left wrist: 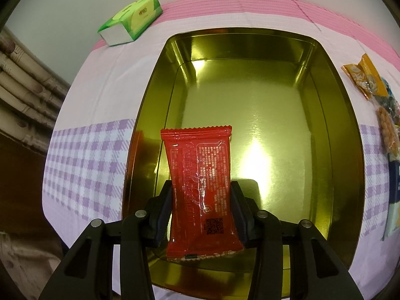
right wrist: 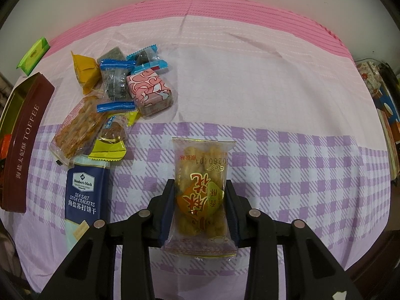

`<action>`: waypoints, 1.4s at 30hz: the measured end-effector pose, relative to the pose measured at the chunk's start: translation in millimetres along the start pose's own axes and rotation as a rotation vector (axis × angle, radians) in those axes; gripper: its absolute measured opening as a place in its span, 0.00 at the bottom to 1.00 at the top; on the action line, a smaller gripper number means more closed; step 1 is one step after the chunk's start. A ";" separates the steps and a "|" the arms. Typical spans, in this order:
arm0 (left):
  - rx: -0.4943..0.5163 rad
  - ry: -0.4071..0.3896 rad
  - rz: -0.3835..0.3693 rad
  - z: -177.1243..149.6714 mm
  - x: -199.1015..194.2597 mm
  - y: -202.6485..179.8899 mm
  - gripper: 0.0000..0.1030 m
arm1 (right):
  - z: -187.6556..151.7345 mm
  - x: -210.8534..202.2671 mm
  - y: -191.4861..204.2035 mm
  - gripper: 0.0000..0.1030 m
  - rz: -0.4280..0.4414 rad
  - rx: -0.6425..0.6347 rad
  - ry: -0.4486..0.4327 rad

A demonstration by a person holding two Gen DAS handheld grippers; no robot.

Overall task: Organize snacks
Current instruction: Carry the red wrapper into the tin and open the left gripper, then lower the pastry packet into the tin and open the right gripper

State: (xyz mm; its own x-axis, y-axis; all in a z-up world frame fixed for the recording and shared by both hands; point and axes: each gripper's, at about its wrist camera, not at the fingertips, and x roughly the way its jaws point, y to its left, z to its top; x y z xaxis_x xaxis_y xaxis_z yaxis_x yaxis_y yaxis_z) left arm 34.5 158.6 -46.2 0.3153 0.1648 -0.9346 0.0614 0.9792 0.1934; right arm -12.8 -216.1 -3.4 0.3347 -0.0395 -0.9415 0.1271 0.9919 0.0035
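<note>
Gold metal filled most of the left wrist view: the tin (left wrist: 347, 150) sat on the checked cloth (left wrist: 82, 165), its near rim cut off behind the tool. The left tool (left wrist: 202, 200) was clamped on a red packet (left wrist: 200, 187), held upright over the near left part of the tin's floor; whether the packet's lower edge touched the metal could not be told. Print on the packet was too small to read. Beyond the tin's far left corner lay a green tissue pack (left wrist: 132, 20). To the tin's right, an orange wrapper (left wrist: 365, 80) and other snacks were cropped by the lens edge.

In the right wrist view the right tool (right wrist: 200, 205) gripped a clear packet of fried twists (right wrist: 202, 190) by its sides, above the cloth and well right of the tin. The tin's brown outer wall (right wrist: 25, 145), lettered TOFFEE, showed only in part. Just right of it lay the snack pile (right wrist: 112, 95), wrappers overlapping so several were half hidden, and a blue cracker sleeve (right wrist: 85, 192) whose near end disappeared behind the tool.
</note>
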 end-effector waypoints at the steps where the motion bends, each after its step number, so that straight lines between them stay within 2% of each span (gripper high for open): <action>1: 0.002 -0.001 0.001 -0.2 -0.2 -0.2 0.44 | -0.2 0.3 -0.3 0.33 0.000 0.001 0.001; 13: 0.007 -0.035 0.011 -1.3 -7.4 -0.5 0.47 | -6.5 -13.2 -3.1 0.33 -0.007 0.029 -0.005; 22: -0.005 -0.121 0.002 1.1 -26.8 1.8 0.48 | -11.2 -49.9 -8.0 0.33 0.007 0.020 -0.062; 26: -0.067 -0.188 -0.024 0.5 -44.9 15.6 0.48 | -8.6 -68.7 -0.1 0.33 0.034 -0.008 -0.094; 31: -0.193 -0.233 -0.014 -4.6 -58.2 48.0 0.52 | 0.0 -87.1 28.5 0.33 0.093 -0.060 -0.117; 35: -0.275 -0.218 -0.001 -14.3 -55.6 71.2 0.52 | 5.6 -97.8 61.4 0.33 0.154 -0.117 -0.113; 42: -0.319 -0.186 0.032 -31.3 -49.9 87.2 0.52 | 15.3 -98.2 148.3 0.33 0.251 -0.207 -0.085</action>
State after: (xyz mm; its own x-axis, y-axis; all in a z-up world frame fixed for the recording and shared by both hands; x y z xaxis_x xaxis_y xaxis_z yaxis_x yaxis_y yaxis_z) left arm -5.6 239.5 7.9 0.4812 0.2003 -0.8534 -0.2401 0.9664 0.0914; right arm -12.5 -67.0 94.7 0.4090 0.2081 -0.8885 -0.1587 0.9750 0.1553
